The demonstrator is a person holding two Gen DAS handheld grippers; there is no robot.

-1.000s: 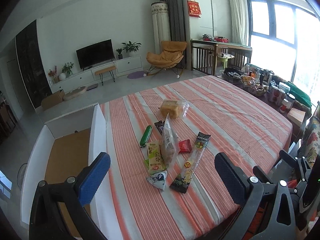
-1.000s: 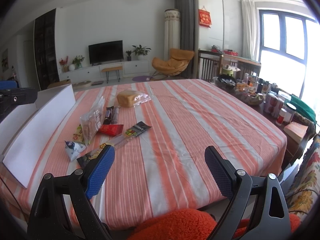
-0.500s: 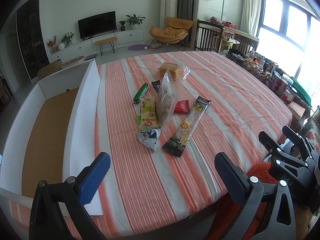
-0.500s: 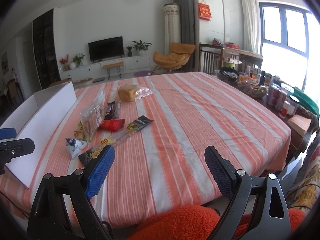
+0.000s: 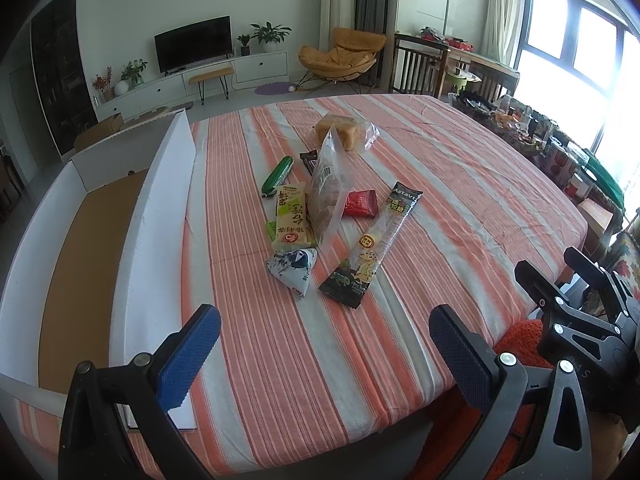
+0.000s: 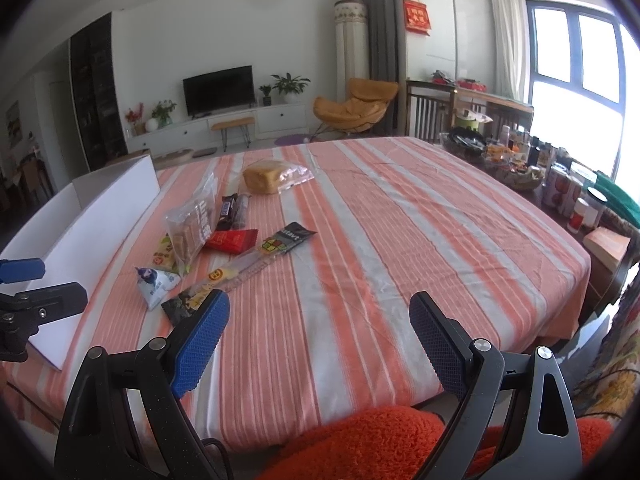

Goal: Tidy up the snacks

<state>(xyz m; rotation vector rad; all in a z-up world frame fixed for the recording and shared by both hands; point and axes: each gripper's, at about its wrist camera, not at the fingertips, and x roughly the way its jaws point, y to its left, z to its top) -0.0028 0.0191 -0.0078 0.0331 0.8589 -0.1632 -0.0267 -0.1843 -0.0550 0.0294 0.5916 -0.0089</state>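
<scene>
Our left gripper (image 5: pixel 324 346) hangs over the near edge of the table, jaws spread wide with nothing between them; its pads (image 5: pixel 188 350) are blue and knobbly on black plastic arms. Our right gripper (image 6: pixel 319 334) is just as wide open and just as empty, low above the striped tablecloth (image 6: pixel 400 232) — orange, white and grey bands, slightly creased.

Straight ahead of the left gripper lie the snacks in a loose cluster: a small white pyramid pouch (image 5: pixel 294 268) nearest, a long dark stick pack (image 5: pixel 374 244) beside it to the right, then a flat green-and-yellow bar (image 5: pixel 291 218), a tall clear bag of biscuits (image 5: pixel 325 192) standing on edge, and a glossy red packet (image 5: pixel 361 203). Farther off sit a slim green tube (image 5: pixel 277 171) and a loaf of bread in clear wrap (image 5: pixel 344 133).

Only the left view looks into the white box (image 5: pixel 158 216) at the gripper's left — a brown cardboard floor (image 5: pixel 76 276) between smooth white walls. The right view shows just its outer wall, but reveals a dark chocolate bar (image 6: pixel 227 210) behind the biscuit bag, and an orange fuzzy cushion (image 6: pixel 372 440) under the gripper.
</scene>
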